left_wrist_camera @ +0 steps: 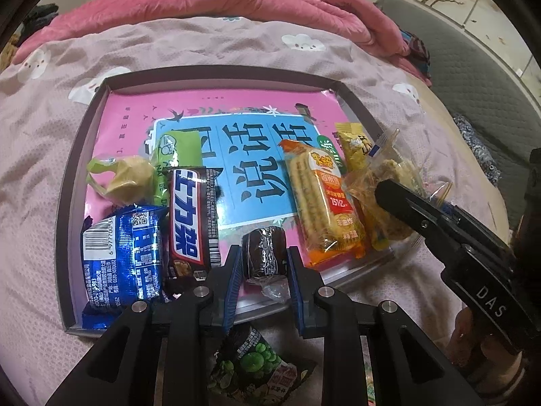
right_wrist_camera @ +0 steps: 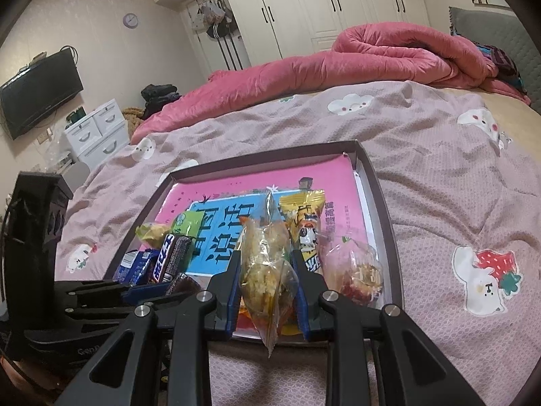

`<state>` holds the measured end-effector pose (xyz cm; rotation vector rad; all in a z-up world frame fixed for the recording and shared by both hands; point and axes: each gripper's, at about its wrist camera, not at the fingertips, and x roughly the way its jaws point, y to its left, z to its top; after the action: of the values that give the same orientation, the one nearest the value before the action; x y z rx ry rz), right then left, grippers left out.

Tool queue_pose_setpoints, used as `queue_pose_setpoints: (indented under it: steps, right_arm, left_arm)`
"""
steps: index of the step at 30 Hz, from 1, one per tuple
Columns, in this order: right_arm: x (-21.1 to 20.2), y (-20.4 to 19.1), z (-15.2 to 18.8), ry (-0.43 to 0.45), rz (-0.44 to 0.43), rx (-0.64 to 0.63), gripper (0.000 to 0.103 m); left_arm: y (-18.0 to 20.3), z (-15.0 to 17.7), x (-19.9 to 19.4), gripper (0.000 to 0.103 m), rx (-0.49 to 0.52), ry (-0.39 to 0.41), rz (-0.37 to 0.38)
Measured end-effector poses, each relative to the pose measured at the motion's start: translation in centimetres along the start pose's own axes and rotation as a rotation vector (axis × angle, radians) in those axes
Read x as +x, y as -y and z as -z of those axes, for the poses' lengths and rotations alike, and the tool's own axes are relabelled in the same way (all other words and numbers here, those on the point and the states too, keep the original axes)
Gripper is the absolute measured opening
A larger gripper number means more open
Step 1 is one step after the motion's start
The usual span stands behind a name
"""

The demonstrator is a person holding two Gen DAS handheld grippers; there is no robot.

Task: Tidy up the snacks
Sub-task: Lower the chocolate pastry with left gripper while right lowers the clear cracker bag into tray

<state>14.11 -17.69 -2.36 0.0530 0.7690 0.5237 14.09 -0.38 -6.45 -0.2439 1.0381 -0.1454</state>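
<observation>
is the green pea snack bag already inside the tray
No, the green pea snack bag lies on the bedspread below the tray's near rim, under the left gripper.

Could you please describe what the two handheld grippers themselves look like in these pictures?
Both are matte black plastic. The left gripper and right gripper each have two fingers faced with blue ribbed pads, driven by angular linkage arms with cut-out slots and silver round pivot bolts. The right gripper's body carries white "DAS" lettering; the left's body shows partial pale lettering beginning "Gen".
</observation>
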Motion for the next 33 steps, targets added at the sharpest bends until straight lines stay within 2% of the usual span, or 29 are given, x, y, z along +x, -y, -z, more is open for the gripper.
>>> queue_pose_setpoints:
  steps: [19, 33]
  right_arm:
    - [0.0, 0.4, 0.6, -0.02, 0.033, 0.006, 0.028]
    - [-1.2, 0.4, 0.7, -0.037, 0.023, 0.0, 0.029]
  left_arm:
    - [-0.2, 0.2, -0.4, 0.027, -0.013, -0.004, 0.007]
    - [-0.2, 0.2, -0.4, 0.027, -0.014, -0.007, 0.008]
